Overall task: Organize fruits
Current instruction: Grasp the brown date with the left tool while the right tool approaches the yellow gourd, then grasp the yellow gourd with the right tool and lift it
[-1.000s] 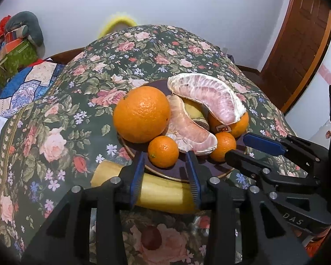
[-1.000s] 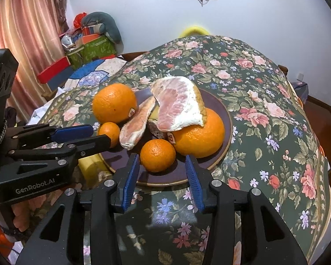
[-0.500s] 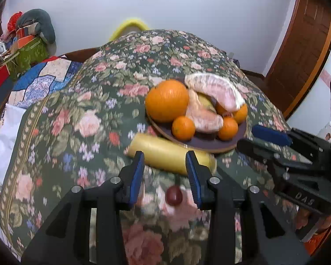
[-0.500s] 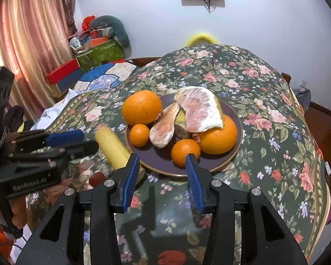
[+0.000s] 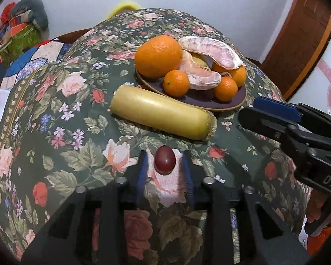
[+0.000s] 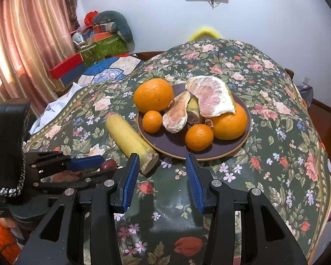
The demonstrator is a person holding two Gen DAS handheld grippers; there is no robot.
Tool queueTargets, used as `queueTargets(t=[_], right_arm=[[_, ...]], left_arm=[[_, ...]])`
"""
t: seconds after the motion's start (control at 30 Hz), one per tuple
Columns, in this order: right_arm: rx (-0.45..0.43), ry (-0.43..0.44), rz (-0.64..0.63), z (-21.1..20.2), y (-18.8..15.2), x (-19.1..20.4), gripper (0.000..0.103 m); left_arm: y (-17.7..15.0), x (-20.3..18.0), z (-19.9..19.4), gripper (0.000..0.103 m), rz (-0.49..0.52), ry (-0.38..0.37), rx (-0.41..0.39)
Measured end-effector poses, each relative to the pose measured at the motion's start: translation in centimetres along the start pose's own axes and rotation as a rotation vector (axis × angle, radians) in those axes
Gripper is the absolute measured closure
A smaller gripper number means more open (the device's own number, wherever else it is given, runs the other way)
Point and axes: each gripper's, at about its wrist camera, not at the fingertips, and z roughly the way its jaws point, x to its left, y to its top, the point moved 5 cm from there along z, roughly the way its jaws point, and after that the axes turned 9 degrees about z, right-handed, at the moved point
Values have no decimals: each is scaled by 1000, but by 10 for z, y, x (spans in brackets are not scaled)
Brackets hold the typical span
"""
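Note:
A dark round plate (image 5: pixel 229 103) (image 6: pixel 220 150) on the floral tablecloth holds large oranges (image 5: pixel 158 60) (image 6: pixel 153 95), small mandarins (image 5: pixel 176 83) (image 6: pixel 199 137) and peeled pomelo pieces (image 5: pixel 211 50) (image 6: pixel 211 97). A yellow sugarcane-like stick (image 5: pixel 161 114) (image 6: pixel 130 140) lies on the cloth beside the plate. A small dark red grape (image 5: pixel 164 159) (image 6: pixel 108 165) lies on the cloth between the fingers of my open left gripper (image 5: pixel 164 165) (image 6: pixel 86 167). My right gripper (image 6: pixel 163 176) (image 5: pixel 253 112) is open and empty, just short of the plate's near rim.
The round table (image 6: pixel 275 110) drops off on all sides. A bed with a patchwork quilt (image 6: pixel 112 68) and boxes (image 6: pixel 103 46) stands at left by a pink curtain (image 6: pixel 22 44). A wooden door (image 5: pixel 302 35) is at right.
Both grippers have drawn back from the plate. My left gripper has come down so the grape now sits between its fingers.

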Motion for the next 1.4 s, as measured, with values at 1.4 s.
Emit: queueTargets(t=[1.4], right_arm=[[194, 92, -105, 68, -4, 42, 64]], left_arm=[[1, 65, -28, 85, -133, 48, -92]])
